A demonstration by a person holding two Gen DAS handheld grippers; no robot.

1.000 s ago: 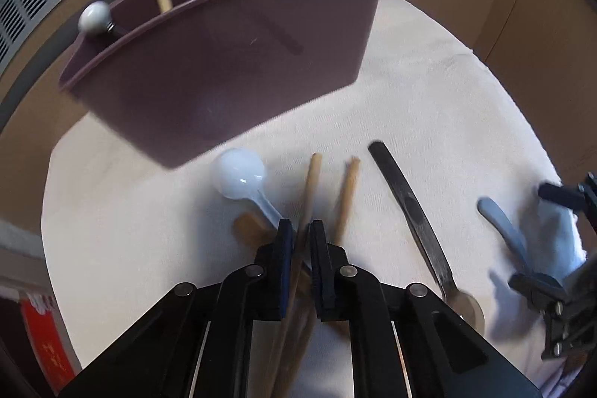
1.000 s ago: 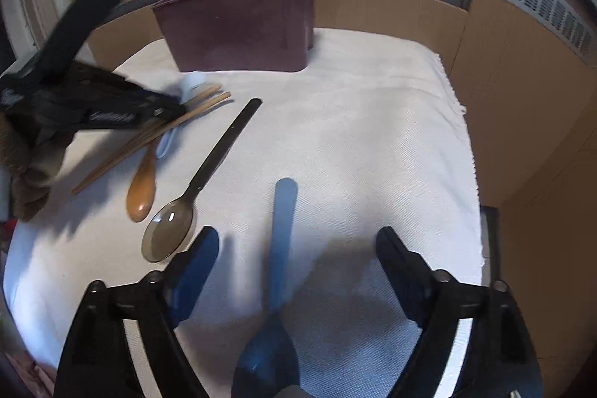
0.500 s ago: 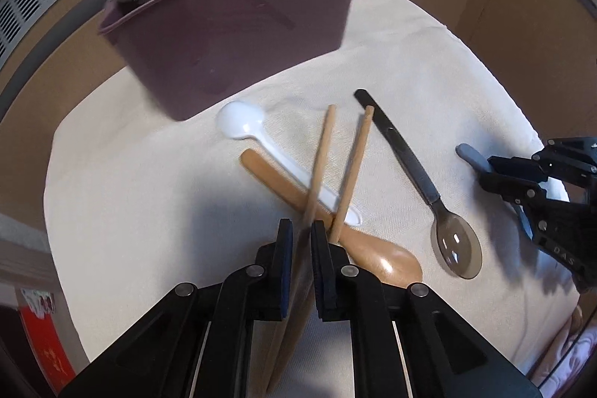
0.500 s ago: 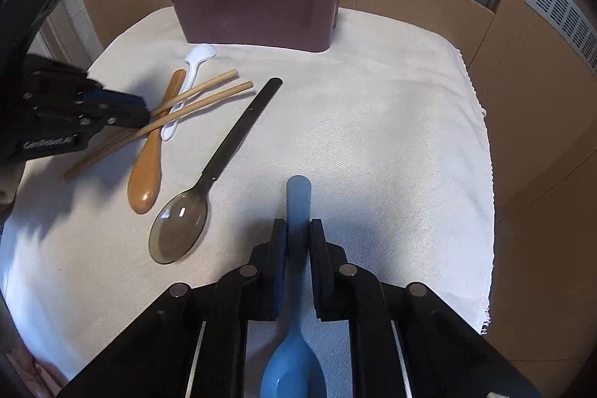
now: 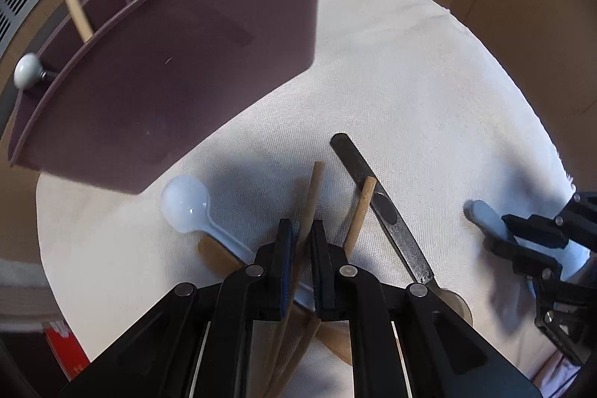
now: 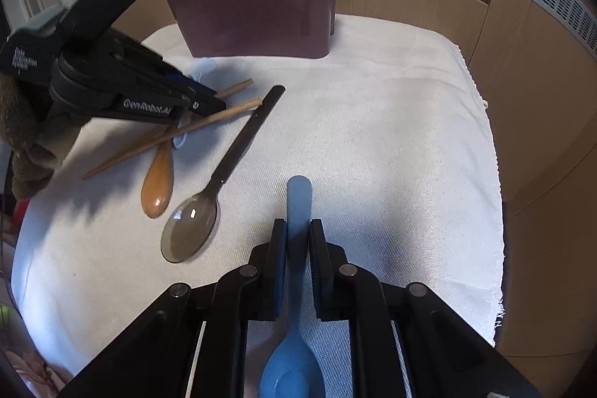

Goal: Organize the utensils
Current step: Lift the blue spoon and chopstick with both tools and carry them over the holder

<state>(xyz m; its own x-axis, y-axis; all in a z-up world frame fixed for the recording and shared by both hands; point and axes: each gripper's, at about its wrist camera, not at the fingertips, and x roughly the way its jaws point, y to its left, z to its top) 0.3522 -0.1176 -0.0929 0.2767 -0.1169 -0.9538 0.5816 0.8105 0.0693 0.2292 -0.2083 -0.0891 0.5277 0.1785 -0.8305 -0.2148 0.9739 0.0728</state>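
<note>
Blue spoon: its handle sits between the pads of our right gripper, which has just been closing and is now clamped on it. The handle tip pokes out ahead of the fingertips; the bowl lies back under the gripper body. The spoon looks flat on the white cloth, not yet lifted.

Chopstick: pinched in our left gripper, jaws nearly together on it, tip reaching ahead toward the holder. A second chopstick lies loose just right of the left fingertips, and we cannot tell whether it touches the held one further back.

Doing the step well, as we judge it:
- Lift the blue spoon straight up before swinging, since the grip is mid-handle and the bowl end may droop.
- Raise the chopstick slowly. It crosses the white spoon and the brown spoon beneath it, and could drag them or roll its partner.
- The dark clear spoon lies between our two grippers; we should keep both paths off it.

Maroon holder: well ahead of the right gripper, close ahead and left of the left one. Sticks already stand in it, so we should aim each piece at a free compartment and lower it end-first.
</note>
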